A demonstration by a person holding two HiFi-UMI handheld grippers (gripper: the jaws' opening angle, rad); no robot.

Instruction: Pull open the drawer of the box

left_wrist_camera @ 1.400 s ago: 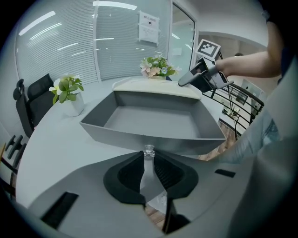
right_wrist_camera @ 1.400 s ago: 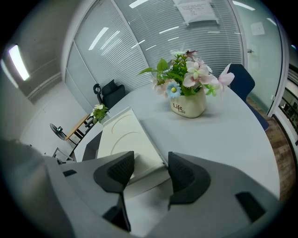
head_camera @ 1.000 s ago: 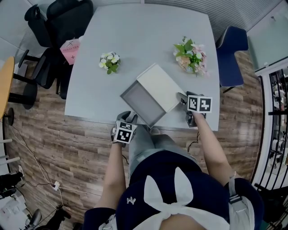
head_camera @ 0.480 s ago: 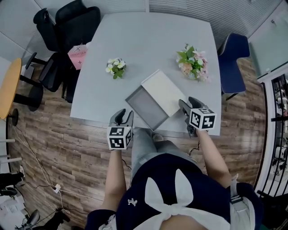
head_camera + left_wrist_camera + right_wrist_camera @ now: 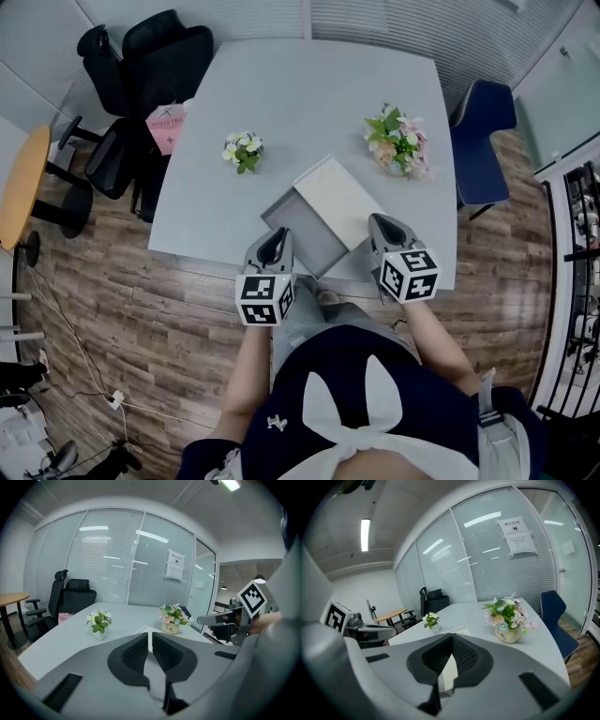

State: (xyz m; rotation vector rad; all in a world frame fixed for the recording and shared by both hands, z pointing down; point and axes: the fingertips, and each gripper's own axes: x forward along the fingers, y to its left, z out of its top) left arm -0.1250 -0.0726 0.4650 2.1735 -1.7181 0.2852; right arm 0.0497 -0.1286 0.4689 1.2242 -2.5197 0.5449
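Observation:
A white box lies near the front edge of the grey table. Its grey drawer is pulled out toward me. My left gripper hovers over the drawer's front left corner. Its jaws are closing and almost together, with nothing between them. My right gripper hovers at the box's right side. Its jaws are closing fully together on nothing. Neither gripper touches the box. A strip of the box shows below the right jaws.
A small pot of white flowers stands left of the box and a pink bouquet to its back right. Black chairs and a pink card are at the table's left. A blue chair stands to the right.
Both grippers have drawn back from the box toward me and risen. The right jaws, wide before, have come together. The drawer stays pulled out.

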